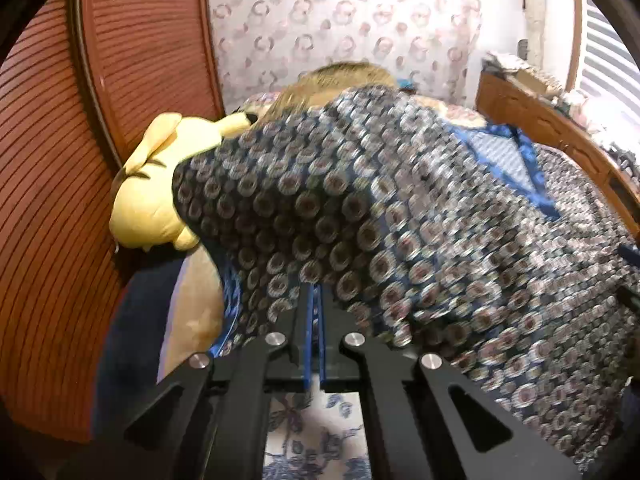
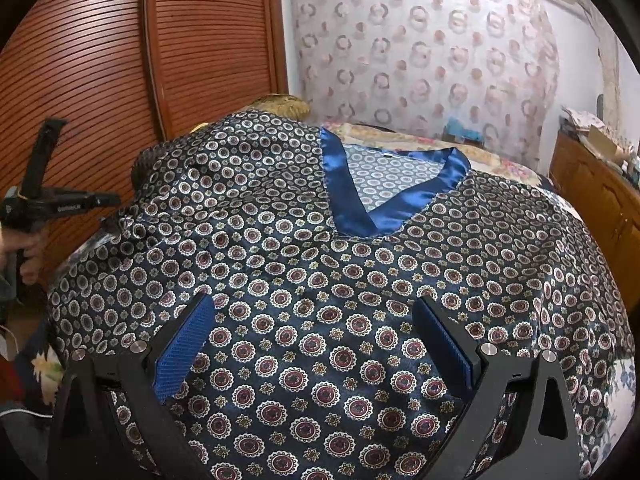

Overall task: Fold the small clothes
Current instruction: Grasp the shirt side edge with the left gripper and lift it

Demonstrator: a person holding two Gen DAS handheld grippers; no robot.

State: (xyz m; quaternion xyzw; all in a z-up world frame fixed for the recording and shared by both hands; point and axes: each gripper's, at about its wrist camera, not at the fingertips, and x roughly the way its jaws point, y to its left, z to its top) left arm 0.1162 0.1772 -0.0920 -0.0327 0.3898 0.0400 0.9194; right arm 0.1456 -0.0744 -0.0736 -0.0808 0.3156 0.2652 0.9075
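A dark blue satin top [image 2: 320,280] with a circle pattern and a shiny blue V-neck trim [image 2: 352,208] lies spread on the bed. My right gripper [image 2: 316,312] is open, its blue-padded fingers [image 2: 188,344] resting just above the front of the top. My left gripper [image 1: 315,292] is shut on the left edge of the top [image 1: 400,220] and lifts that side up; the cloth is motion-blurred there. The left gripper's body also shows at the far left of the right wrist view [image 2: 40,196], held by a hand.
A yellow plush toy [image 1: 148,192] lies by the brown slatted wardrobe doors [image 2: 120,60] on the left. A patterned curtain [image 2: 420,60] hangs behind the bed. A wooden cabinet [image 2: 596,200] stands at the right. The floral bedsheet [image 1: 312,432] shows under the left gripper.
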